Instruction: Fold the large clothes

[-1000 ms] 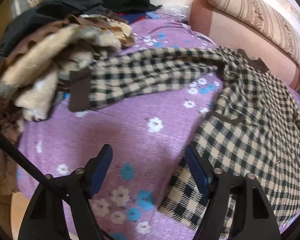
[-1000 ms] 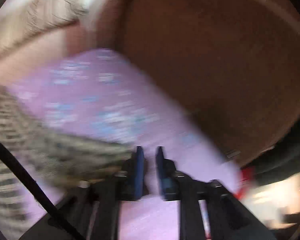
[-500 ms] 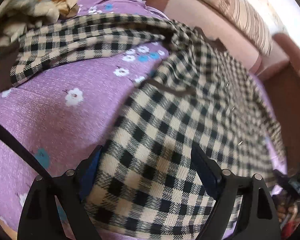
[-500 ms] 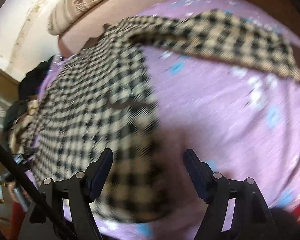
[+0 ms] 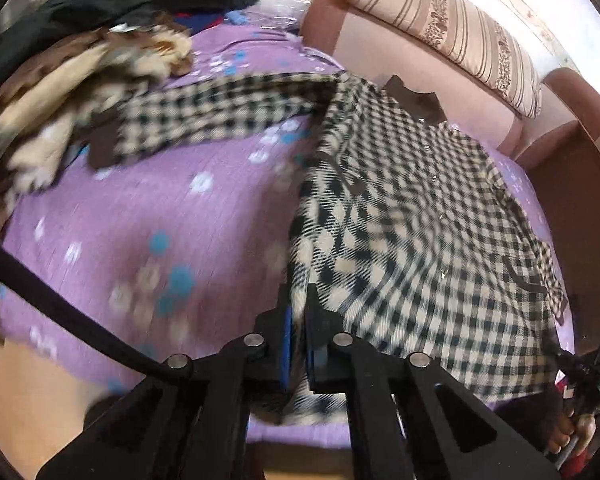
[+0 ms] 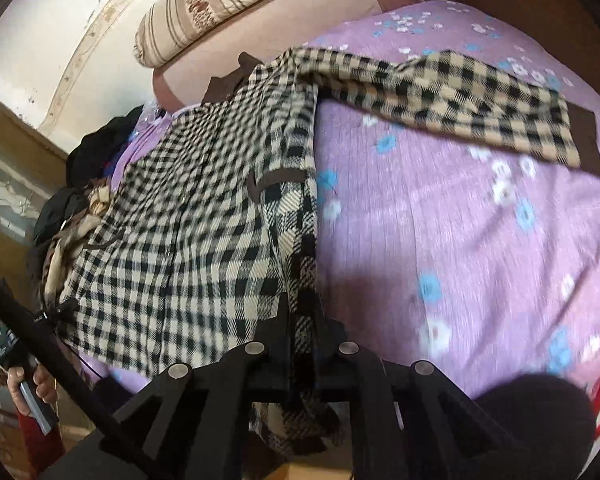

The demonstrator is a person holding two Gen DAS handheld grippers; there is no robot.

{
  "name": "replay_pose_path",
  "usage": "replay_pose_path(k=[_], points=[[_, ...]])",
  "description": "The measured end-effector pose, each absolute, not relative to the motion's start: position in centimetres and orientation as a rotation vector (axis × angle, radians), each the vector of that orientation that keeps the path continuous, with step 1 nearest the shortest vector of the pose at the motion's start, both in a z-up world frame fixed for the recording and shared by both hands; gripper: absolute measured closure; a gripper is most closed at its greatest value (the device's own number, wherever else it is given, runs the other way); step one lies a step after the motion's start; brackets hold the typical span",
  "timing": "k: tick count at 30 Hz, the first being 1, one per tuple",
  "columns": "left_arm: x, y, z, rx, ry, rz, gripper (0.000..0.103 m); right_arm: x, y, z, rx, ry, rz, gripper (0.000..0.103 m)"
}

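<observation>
garment: checked shirt [image 5: 420, 216], black/cream plaid with brown collar and cuffs, spread on the purple floral bedsheet [image 5: 140, 220], sleeves out to both sides
left gripper [image 5: 298, 320]: jaws have just closed, pinching the near left hem corner of the shirt
right gripper [image 6: 302, 320]: jaws have just closed too, clamped on the near right hem edge, cloth bunched between the pads
left sleeve: cuff ends just beside the clothes pile [image 5: 60, 92]
right sleeve [image 6: 480, 100]: lies flat on bare sheet, clear of everything
handling: soft, limp and light by the look; will sag and drape, no stiffness; woven cloth should grip well
hold points: hem corners are right for a lengthwise fold; sleeves likely need tucking in first
risk: sheet may drag along with the hem
</observation>
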State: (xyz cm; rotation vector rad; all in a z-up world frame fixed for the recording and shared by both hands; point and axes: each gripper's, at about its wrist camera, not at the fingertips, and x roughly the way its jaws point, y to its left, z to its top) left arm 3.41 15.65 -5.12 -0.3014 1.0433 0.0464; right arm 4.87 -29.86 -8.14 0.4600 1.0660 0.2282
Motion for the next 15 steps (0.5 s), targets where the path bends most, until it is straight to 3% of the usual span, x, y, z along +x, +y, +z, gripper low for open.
replay_pose_path(k=[5, 9, 11, 12, 13, 15], points=[[-0.7, 15.7, -9.8, -0.300, 1.124, 0.057, 0.099, 2.2, -28.9, -10.5, 0.446, 1.141, 0.235, 0.095], [-1.4, 16.3, -10.2, -0.322, 1.099, 0.071, 0.095, 2.0, -28.2, -11.3, 0.411, 1.158, 0.213, 0.095], [-0.9, 16.7, -9.4, -0.337, 1.051, 0.071, 0.076, 2.2, -28.1, -10.8, 0.393, 1.147, 0.212, 0.094], [-0.6, 17.0, -8.9, -0.346, 1.021, 0.067, 0.051, 2.4, -28.1, -10.7, 0.386, 1.145, 0.211, 0.092], [-0.1, 17.1, -8.8, -0.359, 0.988, 0.066, 0.033, 2.4, -27.9, -10.6, 0.373, 1.145, 0.209, 0.092], [0.6, 17.1, -8.6, -0.380, 0.941, 0.061, 0.029, 3.0, -27.4, -10.8, 0.351, 1.155, 0.205, 0.091]])
